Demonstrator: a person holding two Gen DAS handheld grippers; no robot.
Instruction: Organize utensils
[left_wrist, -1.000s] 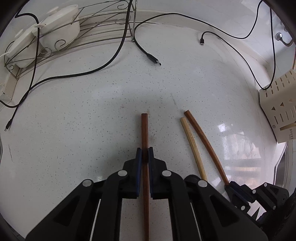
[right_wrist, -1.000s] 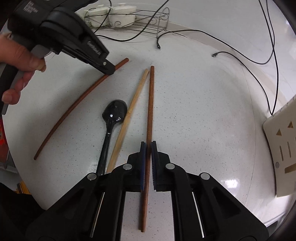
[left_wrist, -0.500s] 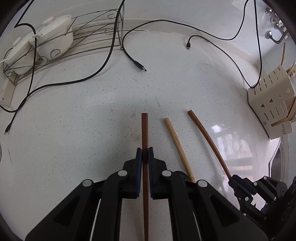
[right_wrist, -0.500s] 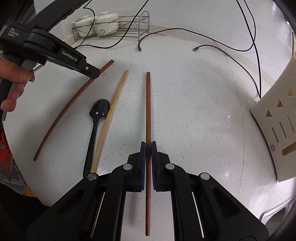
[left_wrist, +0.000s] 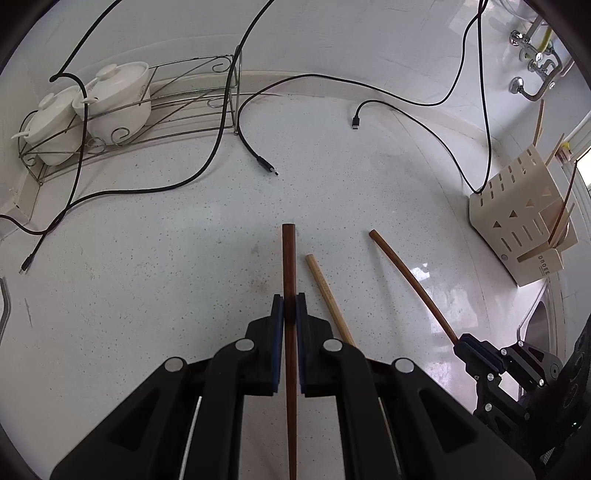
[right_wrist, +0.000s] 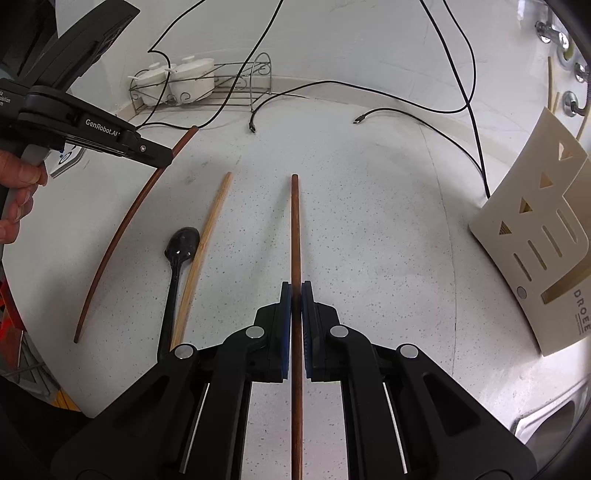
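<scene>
My left gripper (left_wrist: 290, 308) is shut on a dark brown chopstick (left_wrist: 288, 258) and holds it above the white counter; it also shows in the right wrist view (right_wrist: 162, 155) at upper left. My right gripper (right_wrist: 295, 295) is shut on a second dark brown chopstick (right_wrist: 294, 229), seen in the left wrist view (left_wrist: 406, 273) at the right. A light bamboo chopstick (right_wrist: 207, 243) and a black spoon (right_wrist: 177, 266) lie on the counter between them. A cream utensil holder (right_wrist: 535, 251) stands at the right, with chopsticks in it (left_wrist: 561, 210).
A wire rack (left_wrist: 177, 110) with two white lidded pots (left_wrist: 114, 99) stands at the back left. Black cables (left_wrist: 255, 147) with loose plugs trail over the counter's far part. A sink rim (right_wrist: 546, 421) shows at lower right.
Both grippers have lifted and tilted up with their chopsticks still held. The view now takes in more of the back wall and the holder. The bamboo chopstick and spoon have stayed put.
</scene>
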